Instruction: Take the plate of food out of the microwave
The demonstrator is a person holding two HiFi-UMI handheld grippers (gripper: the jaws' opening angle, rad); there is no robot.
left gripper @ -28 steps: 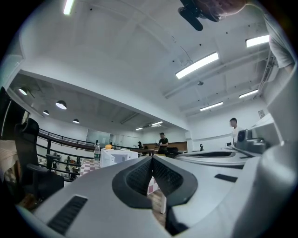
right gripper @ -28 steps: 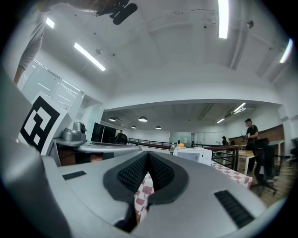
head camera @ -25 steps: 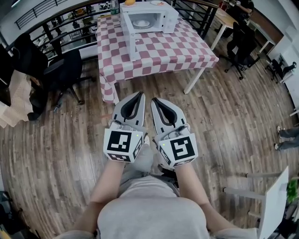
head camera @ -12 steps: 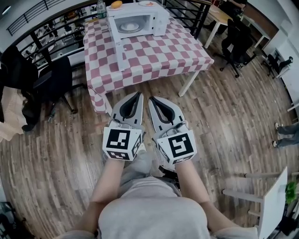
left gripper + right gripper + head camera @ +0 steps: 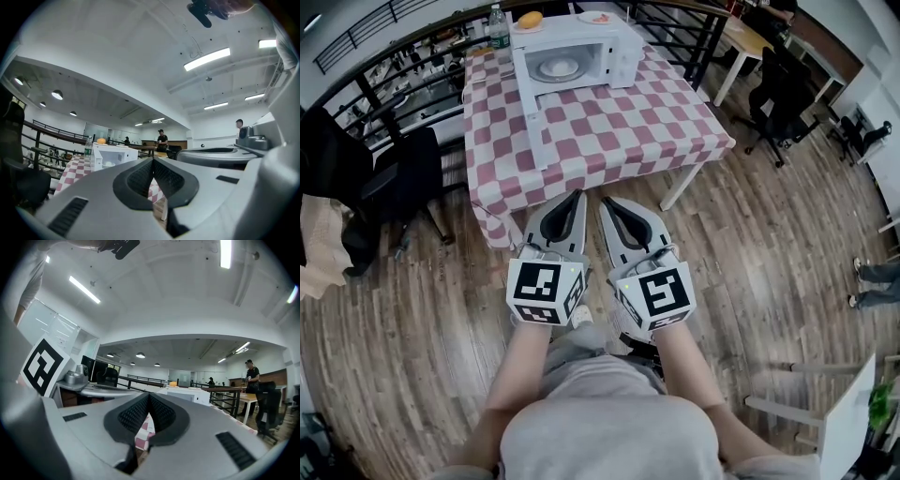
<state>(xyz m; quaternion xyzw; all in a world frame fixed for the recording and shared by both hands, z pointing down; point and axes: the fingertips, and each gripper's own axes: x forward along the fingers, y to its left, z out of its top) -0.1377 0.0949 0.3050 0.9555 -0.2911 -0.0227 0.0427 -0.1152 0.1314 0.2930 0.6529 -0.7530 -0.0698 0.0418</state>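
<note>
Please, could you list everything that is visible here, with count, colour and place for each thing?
table: one, red-and-white checked cloth, ahead of the grippers
microwave: one, white, door open, on the table's far side
plate: one, white, inside the microwave
second plate: one, pale, on top of the microwave
round thing: one, orange, on top of the microwave
bottle: one, clear, green label, left of the microwave
office chairs: at least two, black, either side of the table
railing: one, black, behind the table
left gripper: one, grey, shut, empty
right gripper: one, grey, shut, empty
</note>
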